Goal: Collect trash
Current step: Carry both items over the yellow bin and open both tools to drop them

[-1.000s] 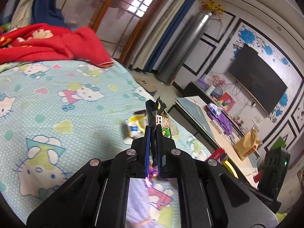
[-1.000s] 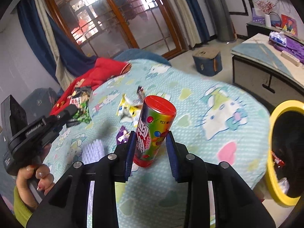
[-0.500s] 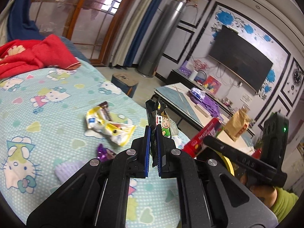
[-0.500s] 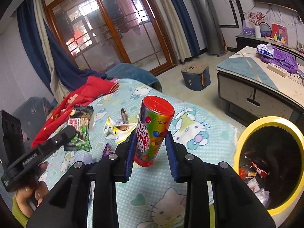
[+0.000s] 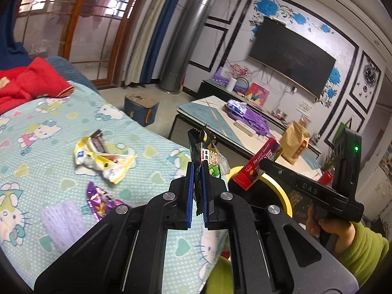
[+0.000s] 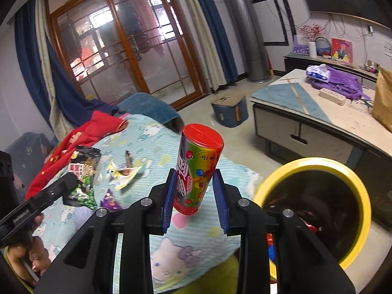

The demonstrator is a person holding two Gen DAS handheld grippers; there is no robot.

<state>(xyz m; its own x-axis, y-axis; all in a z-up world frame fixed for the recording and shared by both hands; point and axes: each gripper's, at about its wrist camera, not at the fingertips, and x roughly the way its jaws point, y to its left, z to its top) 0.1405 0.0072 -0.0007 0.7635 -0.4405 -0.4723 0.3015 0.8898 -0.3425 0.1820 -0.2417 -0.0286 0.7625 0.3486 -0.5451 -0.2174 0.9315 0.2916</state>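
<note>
My left gripper [image 5: 198, 171] is shut on a black and green snack packet [image 5: 205, 156], which stands up between the blue pads; the same packet [image 6: 84, 174] shows at the left of the right wrist view. My right gripper [image 6: 194, 183] is shut on a red-capped candy tube [image 6: 198, 169], held upright, and the tube [image 5: 257, 165] also shows tilted in the left wrist view. A yellow-rimmed bin [image 6: 352, 178] with wrappers inside stands on the floor at the right. A yellow wrapper [image 5: 103, 156] and a purple wrapper [image 5: 100, 201] lie on the bedsheet.
The cartoon-cat bedsheet [image 5: 39, 127] covers the bed, with a red blanket [image 5: 27, 83] at its far end. A low table [image 6: 318, 115] with purple cloth and a paper bag stands beyond the bin. A blue box [image 6: 230, 109] sits on the floor.
Both grippers have swung right, away from the bed's middle, each keeping its item. The yellow-rimmed bin has come further into the right wrist view.
</note>
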